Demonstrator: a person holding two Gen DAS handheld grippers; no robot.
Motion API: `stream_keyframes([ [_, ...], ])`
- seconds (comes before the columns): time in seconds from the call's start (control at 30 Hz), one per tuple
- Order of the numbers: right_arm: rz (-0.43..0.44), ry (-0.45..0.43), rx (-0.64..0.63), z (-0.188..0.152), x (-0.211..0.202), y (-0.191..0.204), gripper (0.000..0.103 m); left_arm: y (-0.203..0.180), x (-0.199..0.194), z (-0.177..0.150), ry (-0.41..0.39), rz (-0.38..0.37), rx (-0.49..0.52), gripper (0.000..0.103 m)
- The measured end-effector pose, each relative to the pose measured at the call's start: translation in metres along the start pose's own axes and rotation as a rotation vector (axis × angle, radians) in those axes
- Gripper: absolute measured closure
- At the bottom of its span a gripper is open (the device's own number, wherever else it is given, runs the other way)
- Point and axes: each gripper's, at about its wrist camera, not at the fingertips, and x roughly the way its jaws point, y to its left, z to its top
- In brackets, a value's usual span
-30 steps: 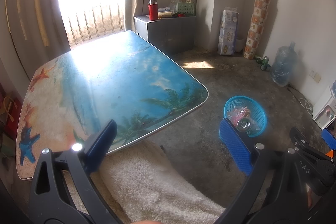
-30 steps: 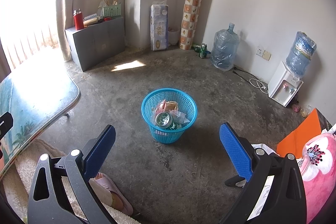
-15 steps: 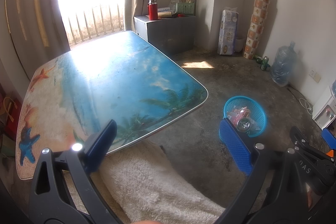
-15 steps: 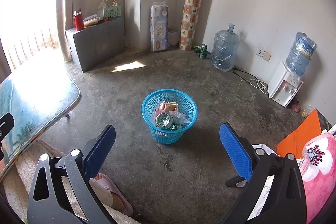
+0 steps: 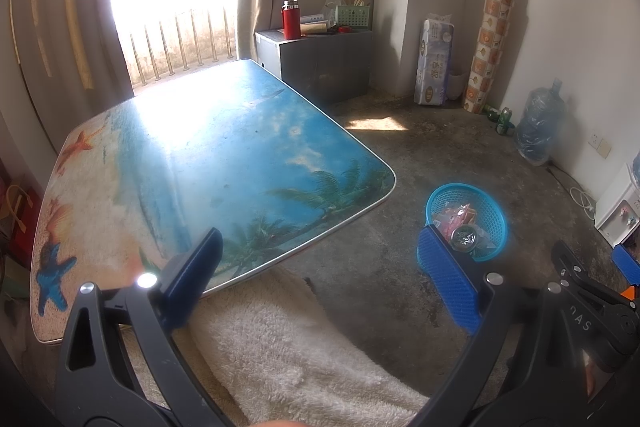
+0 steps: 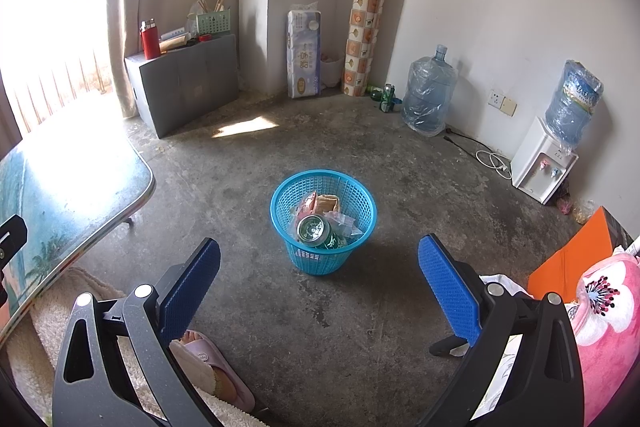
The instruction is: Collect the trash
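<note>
- blue mesh basket [image 6: 323, 223]: stands upright on the concrete floor [image 6: 360, 327], mouth facing up, well apart from the table [image 5: 208, 163].
- green can [image 6: 316, 230]: lies tilted inside the basket, long axis slanting, silver end turned up toward the right wrist camera; crumpled wrappers [image 6: 320, 202] sit around it.
- right gripper [image 6: 319, 287]: jaws spread wide, blue pads [image 6: 448, 287] holding nothing, aimed at the basket.
- left gripper [image 5: 320, 275]: jaws likewise parted and unloaded, above the table's near edge and a white towel [image 5: 288, 347]; the basket shows just behind its right pad.
- beach-print table: its top shows palms and starfish.
- slippered foot [image 6: 208, 355]: on the floor beside the right gripper's left finger.
</note>
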Motion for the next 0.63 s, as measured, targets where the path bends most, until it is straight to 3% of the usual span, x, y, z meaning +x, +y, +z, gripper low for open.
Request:
stream_keyframes([
  [0.63,0.001,0.001,0.001,0.0008,-0.0001,0.0016,0.006,0.001,0.0021,-0.0023,0.013,-0.005,-0.003,0.009],
])
